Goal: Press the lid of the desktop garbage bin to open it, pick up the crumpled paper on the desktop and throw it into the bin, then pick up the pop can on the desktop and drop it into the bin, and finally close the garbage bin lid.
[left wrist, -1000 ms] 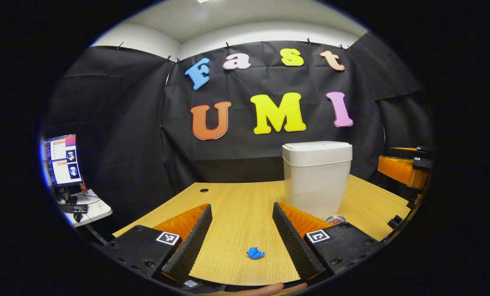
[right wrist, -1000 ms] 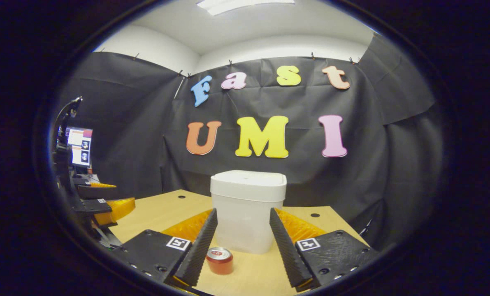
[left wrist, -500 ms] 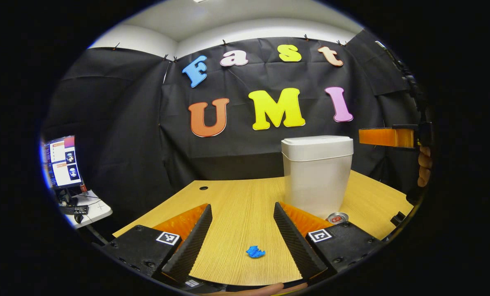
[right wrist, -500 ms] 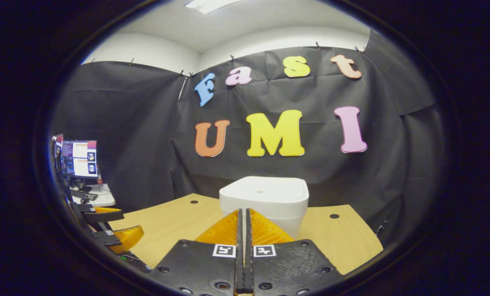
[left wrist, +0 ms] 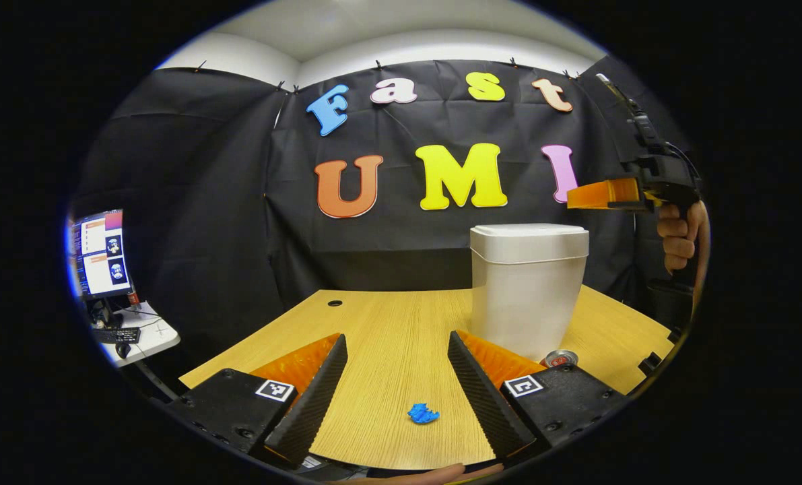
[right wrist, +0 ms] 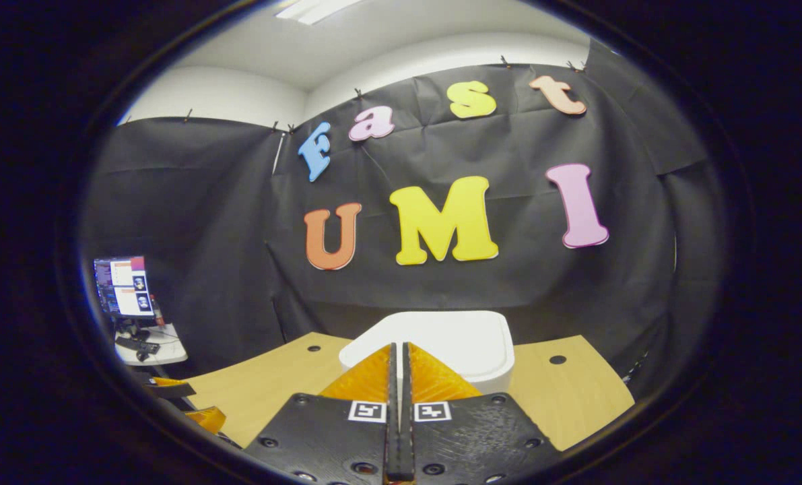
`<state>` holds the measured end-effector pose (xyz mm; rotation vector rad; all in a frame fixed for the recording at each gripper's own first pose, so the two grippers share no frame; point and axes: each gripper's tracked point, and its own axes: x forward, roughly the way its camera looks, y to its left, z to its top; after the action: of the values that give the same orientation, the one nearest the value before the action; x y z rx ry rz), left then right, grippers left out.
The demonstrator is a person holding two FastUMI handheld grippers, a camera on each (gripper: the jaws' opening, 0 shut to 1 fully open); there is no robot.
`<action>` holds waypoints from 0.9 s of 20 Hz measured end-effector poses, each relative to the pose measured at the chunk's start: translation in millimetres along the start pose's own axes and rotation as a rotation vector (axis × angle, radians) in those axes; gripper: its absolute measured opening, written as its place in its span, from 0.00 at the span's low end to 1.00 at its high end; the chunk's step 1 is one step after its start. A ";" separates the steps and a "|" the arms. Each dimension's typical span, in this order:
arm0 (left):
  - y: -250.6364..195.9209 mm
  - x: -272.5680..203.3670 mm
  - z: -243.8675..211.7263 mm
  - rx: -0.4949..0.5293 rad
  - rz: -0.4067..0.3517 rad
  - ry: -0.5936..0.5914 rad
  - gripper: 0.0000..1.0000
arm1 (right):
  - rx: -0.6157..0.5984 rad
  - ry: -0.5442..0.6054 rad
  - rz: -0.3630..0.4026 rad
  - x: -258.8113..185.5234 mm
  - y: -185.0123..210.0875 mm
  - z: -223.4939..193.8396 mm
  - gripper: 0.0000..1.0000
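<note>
Above the right side of the desktop (left wrist: pixel 387 330), the right gripper (right wrist: pixel 398 357), fingers pressed together on nothing, is held over the closed lid (right wrist: pixel 461 340) of the white, boxy garbage bin (left wrist: pixel 525 296), which should be pressed straight down near its centre; the left gripper (left wrist: pixel 394 374) is held wide open, empty.

On the desk (left wrist: pixel 387 323): crumpled paper (left wrist: pixel 423 413) nearest, bin (left wrist: pixel 527 289) behind to the right — can (left wrist: pixel 561 358) at its foot.

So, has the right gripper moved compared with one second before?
Yes. The right gripper has risen: in the left gripper view it is now above the lid of the garbage bin, and its fingers have closed.
</note>
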<state>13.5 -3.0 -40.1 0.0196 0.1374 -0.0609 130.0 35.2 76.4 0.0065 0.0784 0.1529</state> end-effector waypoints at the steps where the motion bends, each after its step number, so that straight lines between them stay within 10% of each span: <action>1: 0.1 0.1 -1.3 -0.003 0.000 0.005 0.97 | -0.011 0.023 -0.026 7.7 -7.0 -3.9 0.00; 11: 1.4 0.5 -3.2 0.006 -0.001 0.017 0.97 | -0.078 0.147 -0.059 42.0 -9.3 -36.5 0.01; 18: 3.7 2.1 -2.2 0.018 0.012 0.011 0.97 | 0.099 0.080 0.051 27.4 -5.1 -19.6 0.01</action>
<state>15.5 0.7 -42.5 0.0389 0.1480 -0.0501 156.3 34.4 54.7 0.1009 0.1653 0.2005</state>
